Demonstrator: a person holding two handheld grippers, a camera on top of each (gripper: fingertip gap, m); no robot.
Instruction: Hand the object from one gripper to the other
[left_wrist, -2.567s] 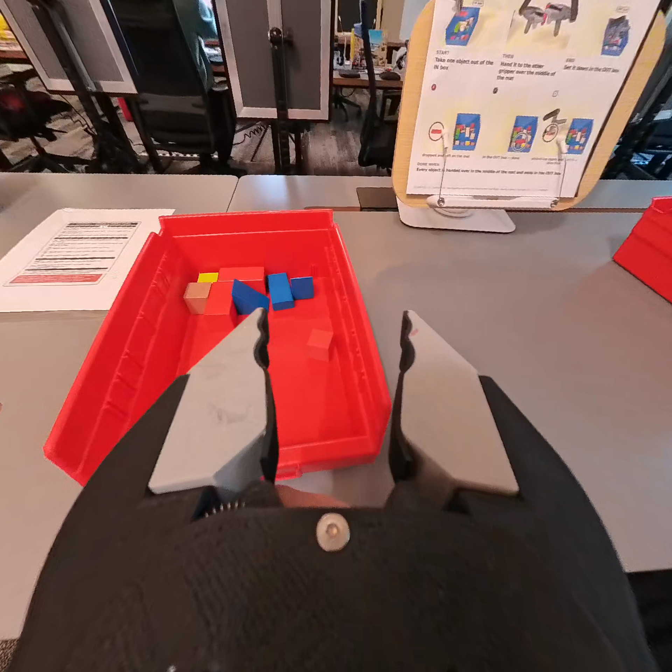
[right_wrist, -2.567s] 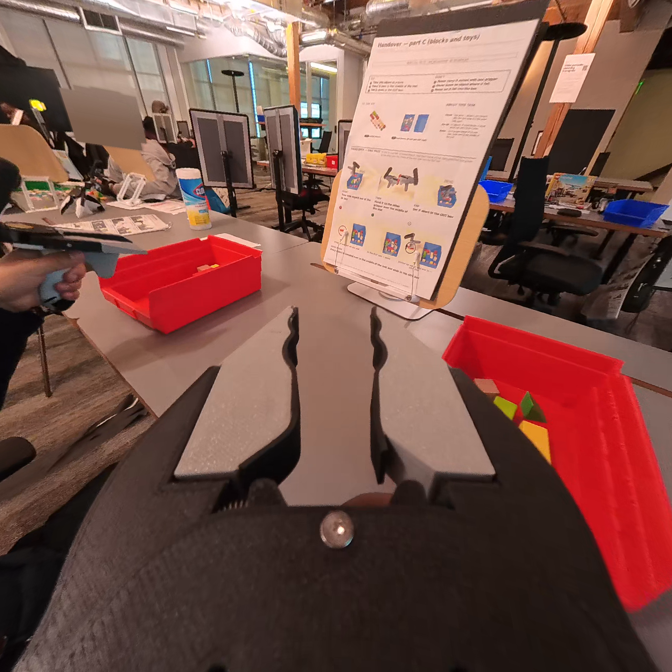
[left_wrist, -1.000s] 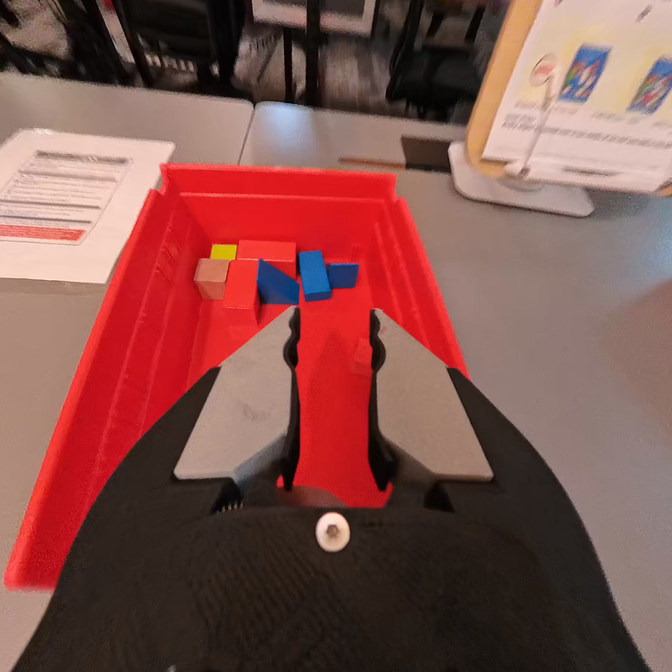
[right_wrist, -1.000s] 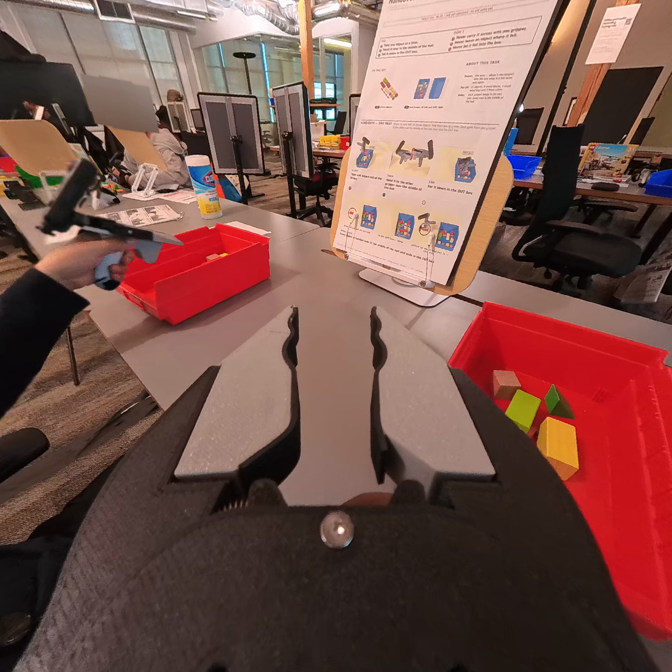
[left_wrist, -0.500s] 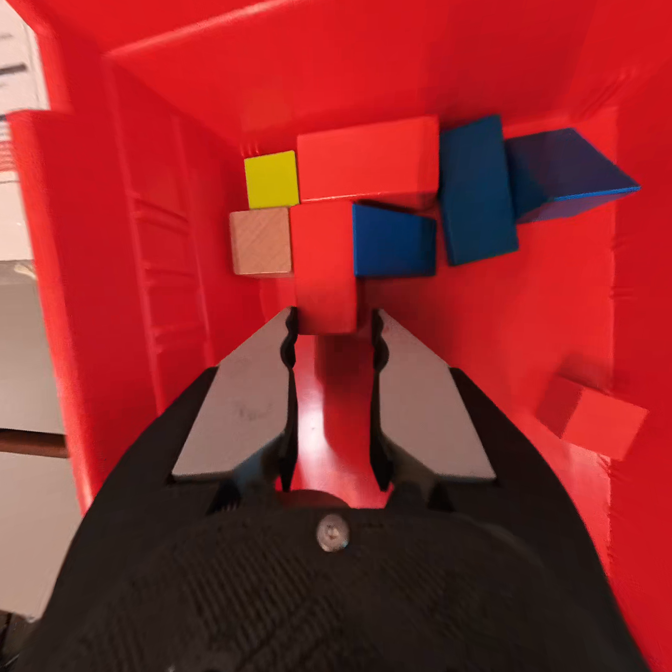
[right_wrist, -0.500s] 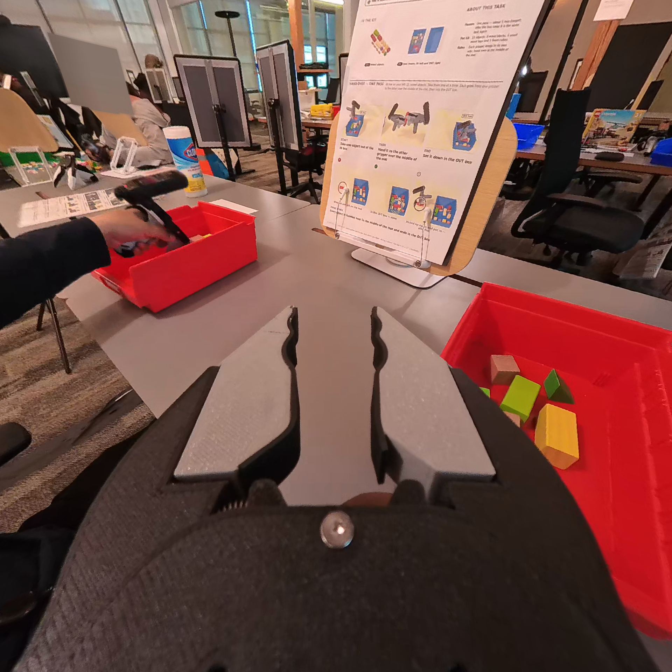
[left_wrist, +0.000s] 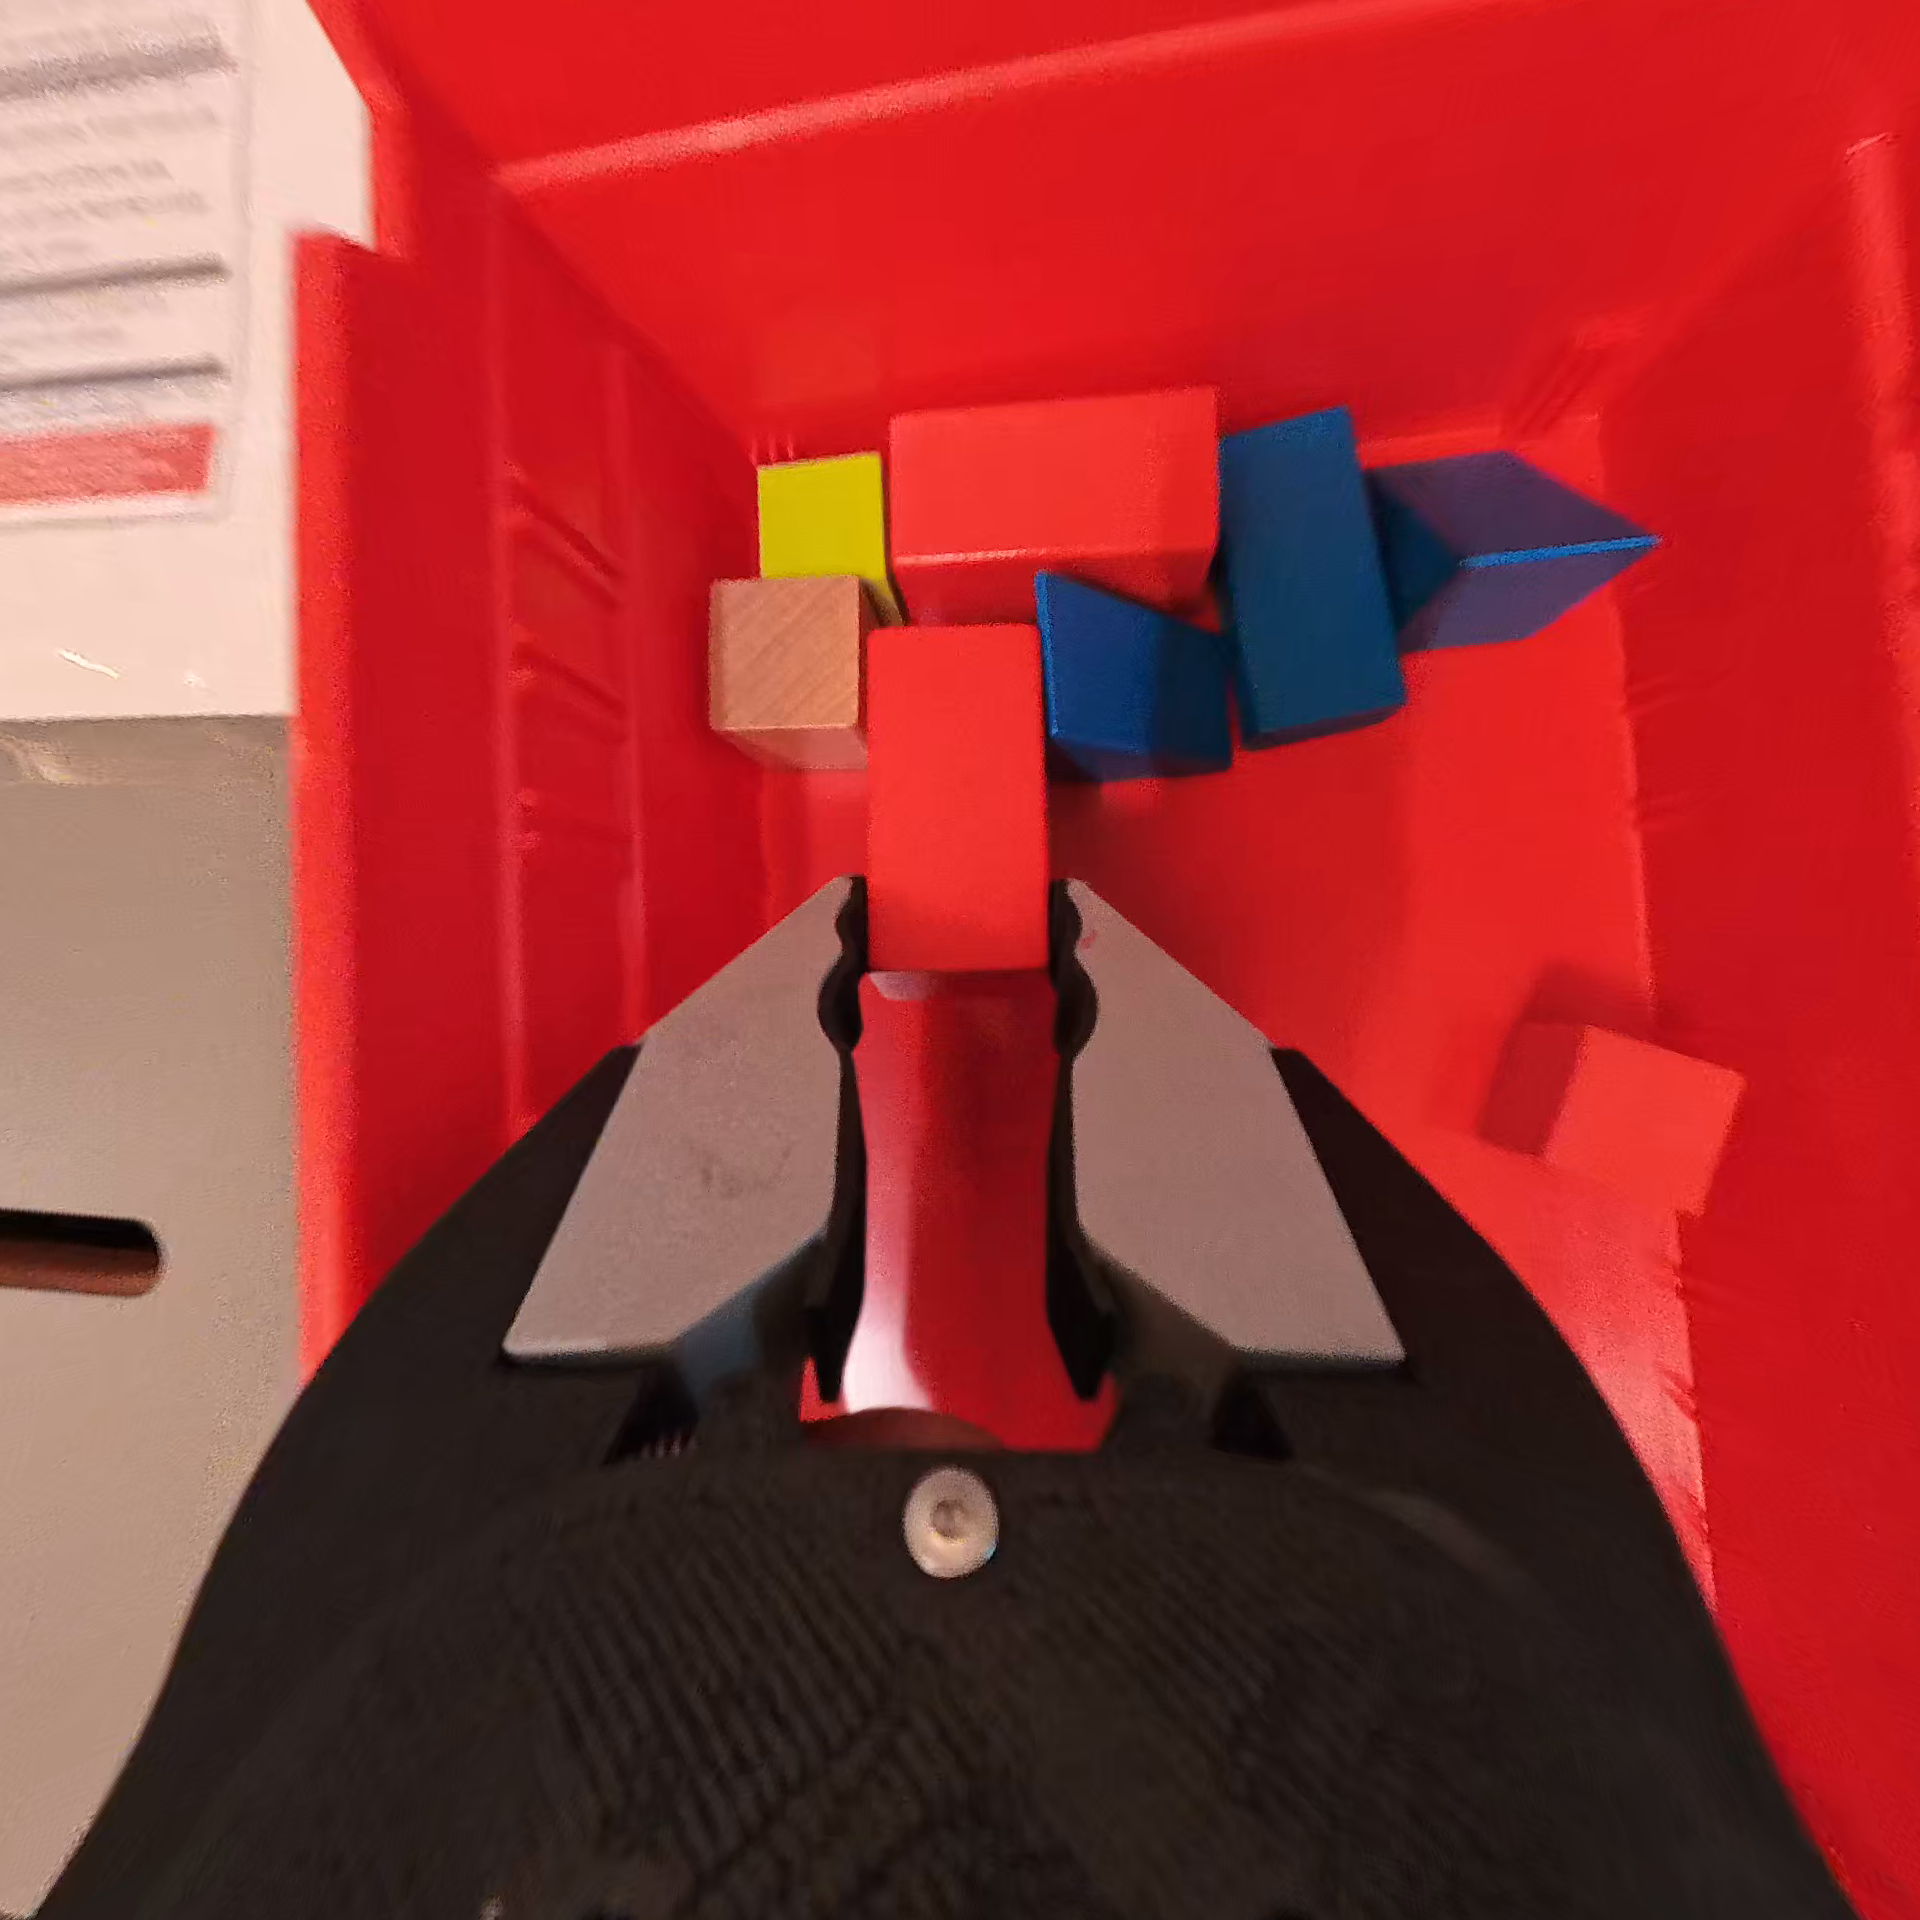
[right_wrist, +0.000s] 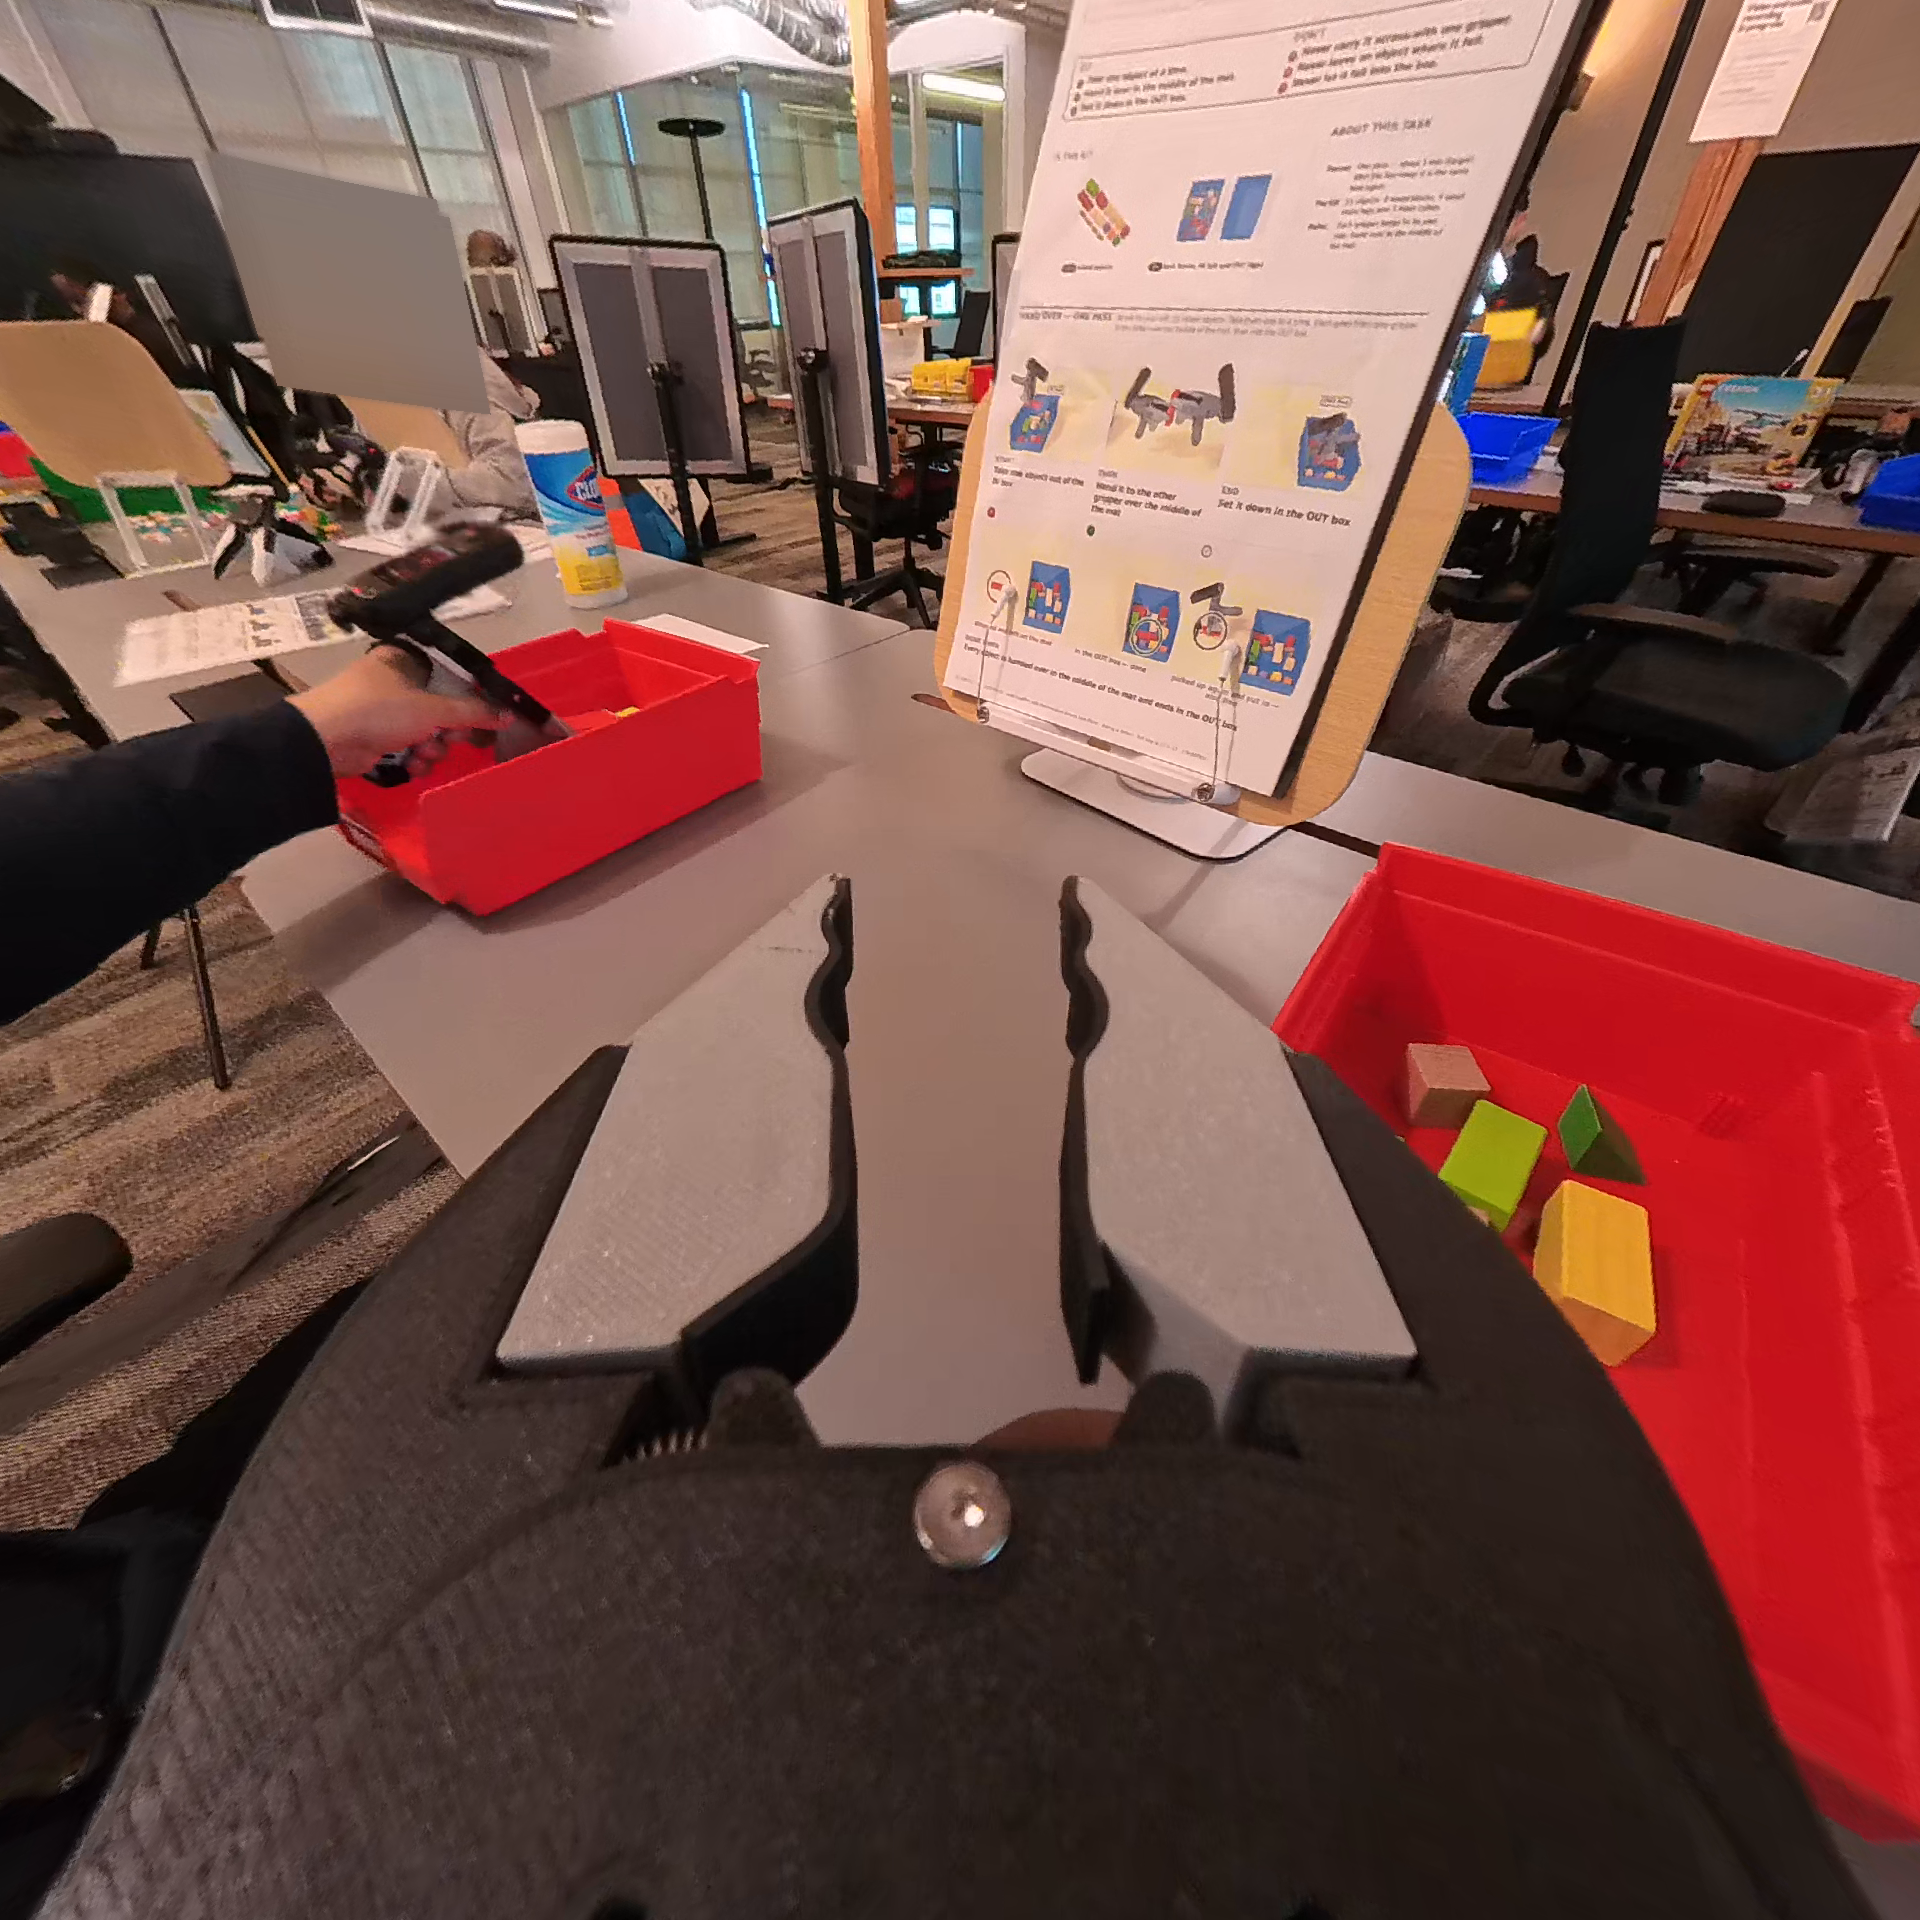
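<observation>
Down inside the red bin (left_wrist: 644, 312), the left claw (left_wrist: 956, 914) clamps the near end of a long red block (left_wrist: 954, 790), whose long axis runs straight away from the fingers toward the blue blocks (left_wrist: 1304, 592) and tan cube (left_wrist: 787, 657). The right claw (right_wrist: 956, 904) hovers over the desk (right_wrist: 935, 790), narrowly parted, holding nothing.

Left gripper (right_wrist: 520, 727) tips hidden inside red bin (right_wrist: 582, 800); printed sheet (left_wrist: 114, 260) blurred, cut by frame edge.

Right tool (right_wrist: 956, 914) hangs open over the grey table (right_wrist: 935, 790), beside a red bin (right_wrist: 1621, 935).
</observation>
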